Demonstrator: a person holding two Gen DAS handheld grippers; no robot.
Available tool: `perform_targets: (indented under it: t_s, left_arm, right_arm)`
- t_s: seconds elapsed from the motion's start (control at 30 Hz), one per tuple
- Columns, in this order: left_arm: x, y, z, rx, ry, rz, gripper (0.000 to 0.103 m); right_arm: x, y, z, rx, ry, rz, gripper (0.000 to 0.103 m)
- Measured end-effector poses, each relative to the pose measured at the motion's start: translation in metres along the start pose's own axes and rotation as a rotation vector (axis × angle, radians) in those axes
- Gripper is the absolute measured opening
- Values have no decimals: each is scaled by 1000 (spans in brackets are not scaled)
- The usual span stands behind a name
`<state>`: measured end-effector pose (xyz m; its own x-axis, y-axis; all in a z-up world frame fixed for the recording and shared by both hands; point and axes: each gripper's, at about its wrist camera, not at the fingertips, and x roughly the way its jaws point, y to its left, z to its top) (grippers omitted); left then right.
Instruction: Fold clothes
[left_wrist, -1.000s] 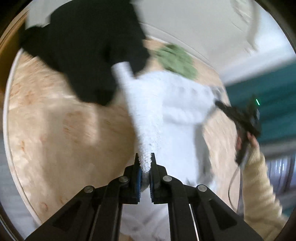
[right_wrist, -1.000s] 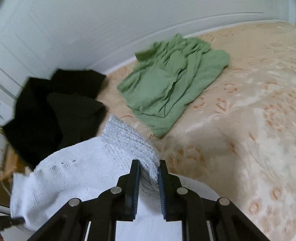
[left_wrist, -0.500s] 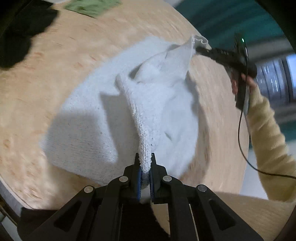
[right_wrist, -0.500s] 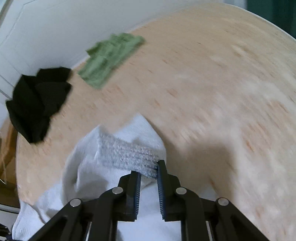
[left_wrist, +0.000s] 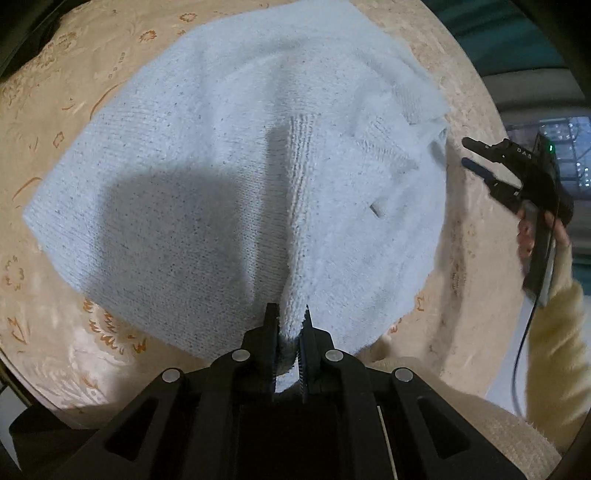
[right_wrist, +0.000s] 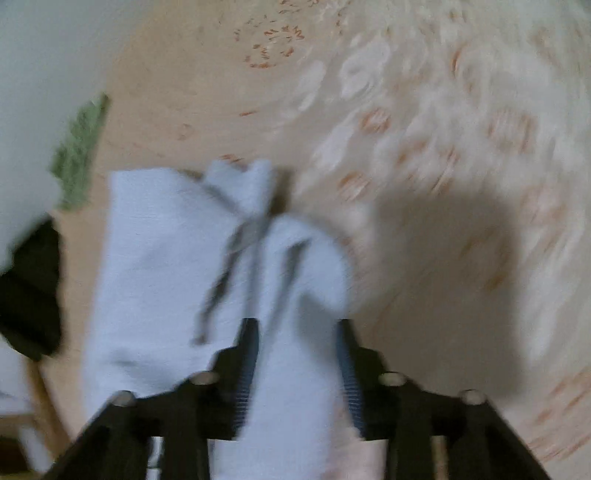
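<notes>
Right gripper (left_wrist: 476, 158) now spread wide, sweater (left_wrist: 236, 177) released at 3 o'clock; left gripper (left_wrist: 290, 332) still pinching hem; sweater laid flat for folding.

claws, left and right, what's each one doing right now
Left claw: shut on an edge of the pale blue knitted garment.
Right claw: open, off the garment, which lies between its fingers.

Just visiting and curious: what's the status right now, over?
Left hand-held gripper shut on white sweater. Right hand-held gripper open, beside the sweater's edge. Sweater spread on patterned cloth. Nothing in the way.
</notes>
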<state>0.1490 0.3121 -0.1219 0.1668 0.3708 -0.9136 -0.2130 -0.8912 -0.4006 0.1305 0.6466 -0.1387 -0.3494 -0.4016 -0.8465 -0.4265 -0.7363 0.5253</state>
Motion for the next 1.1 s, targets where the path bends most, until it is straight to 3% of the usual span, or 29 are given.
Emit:
perform_targets:
  t_s: [0.07, 0.2, 0.3, 0.47, 0.57, 0.73, 0.9, 0.97, 1.03, 1.1]
  left_arm:
    - [0, 8, -1, -5, 3, -30, 7]
    - [-2, 32, -2, -7, 17, -85, 7]
    - [-6, 36, -9, 6, 20, -124, 7]
    - [-30, 33, -31, 158, -50, -69, 7]
    - [-42, 31, -36, 186, -112, -49, 7]
    - [-43, 19, -43, 283, -240, 58, 7]
    - [-11, -1, -61, 501, -263, 311, 7]
    - [-4, -8, -70, 522, -276, 437, 7]
    - [-6, -18, -73, 503, -300, 521, 7]
    - [-9, -29, -76, 483, -324, 601, 7]
  right_arm:
    - [4, 4, -15, 59, -6, 13, 38]
    - [8, 14, -43, 155, -19, -54, 38]
    - [2, 23, -68, 262, -65, -24, 38]
    - [-7, 41, -116, 461, -160, 80, 39]
    - [-13, 43, -102, 427, -160, 101, 39]
    - [-22, 41, -68, 336, -155, 139, 39]
    - [-32, 40, -34, 245, -150, 176, 40]
    - [-21, 33, -9, 176, -119, 230, 39]
    - [-11, 24, 7, 153, -98, 197, 39]
    - [-3, 14, 23, 140, -78, 216, 39]
